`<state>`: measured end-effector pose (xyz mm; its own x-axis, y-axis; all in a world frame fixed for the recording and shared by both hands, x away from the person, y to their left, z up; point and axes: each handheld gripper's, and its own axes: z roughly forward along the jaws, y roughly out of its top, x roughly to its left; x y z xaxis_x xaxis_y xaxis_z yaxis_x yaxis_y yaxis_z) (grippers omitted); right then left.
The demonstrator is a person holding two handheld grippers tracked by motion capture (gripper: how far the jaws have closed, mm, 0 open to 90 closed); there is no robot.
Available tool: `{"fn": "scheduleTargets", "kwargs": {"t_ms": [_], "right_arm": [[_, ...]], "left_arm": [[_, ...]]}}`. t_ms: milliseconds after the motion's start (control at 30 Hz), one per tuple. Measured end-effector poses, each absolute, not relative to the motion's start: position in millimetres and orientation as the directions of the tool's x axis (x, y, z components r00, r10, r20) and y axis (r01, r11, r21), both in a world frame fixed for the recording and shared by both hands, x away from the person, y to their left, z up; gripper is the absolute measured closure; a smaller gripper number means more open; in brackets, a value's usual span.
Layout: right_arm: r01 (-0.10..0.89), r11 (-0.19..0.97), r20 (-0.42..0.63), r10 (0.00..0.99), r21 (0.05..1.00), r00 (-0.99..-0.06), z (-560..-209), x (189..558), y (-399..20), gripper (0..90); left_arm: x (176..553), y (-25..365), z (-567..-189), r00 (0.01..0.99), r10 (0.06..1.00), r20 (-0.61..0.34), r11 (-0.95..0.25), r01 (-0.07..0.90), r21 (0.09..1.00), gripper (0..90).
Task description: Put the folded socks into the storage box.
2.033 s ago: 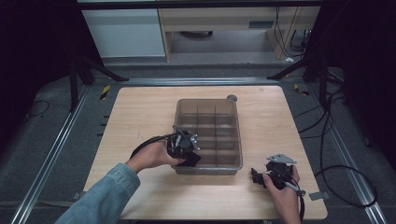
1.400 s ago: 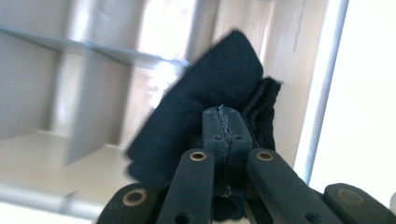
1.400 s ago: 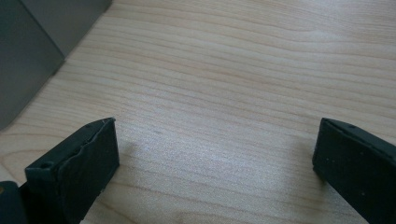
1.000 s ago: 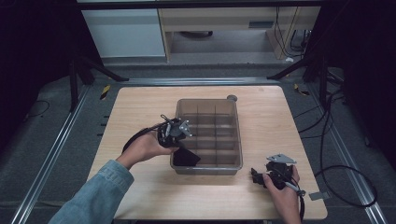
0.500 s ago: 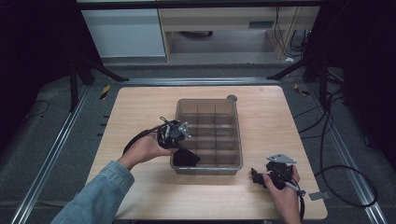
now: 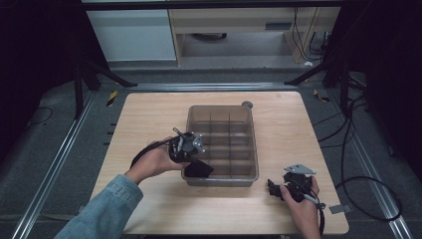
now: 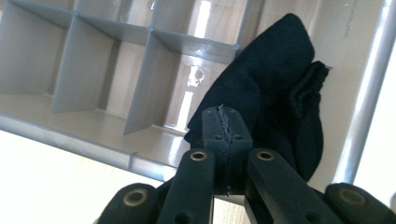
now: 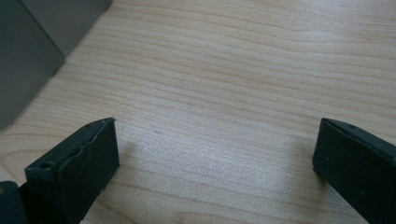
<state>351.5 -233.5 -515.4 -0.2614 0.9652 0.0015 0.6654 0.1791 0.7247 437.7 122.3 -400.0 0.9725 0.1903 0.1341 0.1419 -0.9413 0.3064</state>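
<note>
A clear grey divided box (image 6: 221, 180) stands in the middle of the wooden table (image 6: 149, 119). A black cloth (image 6: 198, 169) lies bunched in its near-left corner compartment. My left gripper (image 6: 191, 157) leans in over the box's left wall, jaws shut. In the left gripper view the cloth (image 7: 266, 84) rises right up to the closed tips of the left gripper (image 7: 226, 114) and seems pinched at its edge. My right gripper (image 6: 272, 188) rests on the table near the box's front right corner, and the right gripper view has the right gripper (image 8: 210, 163) open over bare wood.
The box's dividers (image 7: 70, 130) form several empty compartments behind the cloth. A small grey round thing (image 6: 247, 104) sits at the box's far right corner. The box's corner (image 8: 28, 56) stands at the left of the right gripper view. Cables (image 6: 358, 189) trail beside the table's right edge.
Two seconds ago my left gripper was over the box's near-left part; it has drawn back left and slightly away. Over the last second it barely shifted. The right hand stayed still.
</note>
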Motion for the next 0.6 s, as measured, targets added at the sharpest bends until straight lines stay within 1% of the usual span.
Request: {"fn": "scheduleTargets", "kwargs": {"t_ms": [67, 133, 433, 600], "right_arm": [[0.665, 0.179, 0.002, 0.965, 0.725, -0.261, -515, 351, -233, 0.7], [0.664, 0.180, 0.001, 0.965, 0.725, -0.262, -515, 352, -234, 0.7], [0.664, 0.180, 0.001, 0.965, 0.725, -0.263, -515, 352, -234, 0.7], [0.665, 0.179, 0.001, 0.965, 0.725, -0.261, -515, 351, -233, 0.7]], "left_arm": [[438, 123, -399, 0.973, 0.192, 0.125, -0.938, 0.145, 0.314, 90.0], [436, 121, -402, 0.973, 0.186, 0.134, -0.944, 0.139, 0.299, 90.0], [427, 117, -399, 0.976, 0.157, 0.150, -0.950, 0.107, 0.294, 89.9], [423, 115, -413, 0.976, 0.168, 0.141, -0.954, 0.124, 0.274, 89.9]]}}
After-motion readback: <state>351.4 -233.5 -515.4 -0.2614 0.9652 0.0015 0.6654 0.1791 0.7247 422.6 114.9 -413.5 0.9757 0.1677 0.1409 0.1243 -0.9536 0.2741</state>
